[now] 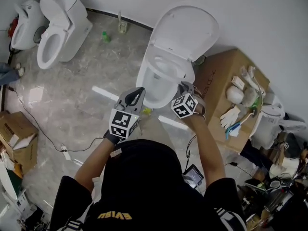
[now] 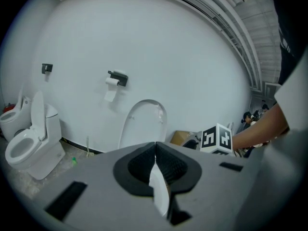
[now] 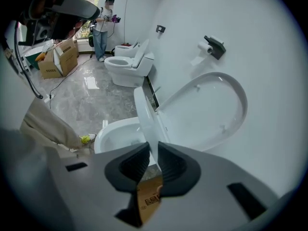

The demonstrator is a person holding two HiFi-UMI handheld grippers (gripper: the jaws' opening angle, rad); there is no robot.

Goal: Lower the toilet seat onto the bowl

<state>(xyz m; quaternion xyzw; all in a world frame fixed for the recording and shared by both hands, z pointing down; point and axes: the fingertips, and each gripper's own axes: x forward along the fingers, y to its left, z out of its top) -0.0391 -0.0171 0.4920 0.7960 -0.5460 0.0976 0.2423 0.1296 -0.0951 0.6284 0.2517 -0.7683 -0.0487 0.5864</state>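
Grey marble floor and a plain white wall are seen, and three toilets are counted: the near toilet in the middle, a second toilet and a third toilet at the far left. Two fittings are fixed to the wall: a paper holder with a roll and a bare holder. Two cardboard boxes are counted, a loaded box beside the near toilet and an open box well apart.

The toilet seat is seen edge-on between the bowl and the raised lid, not yet down. Its rim is pinched in the narrow jaws of the right hand-held gripper. The left hand-held gripper is held near the bowl's front, jaws pressed together on nothing.
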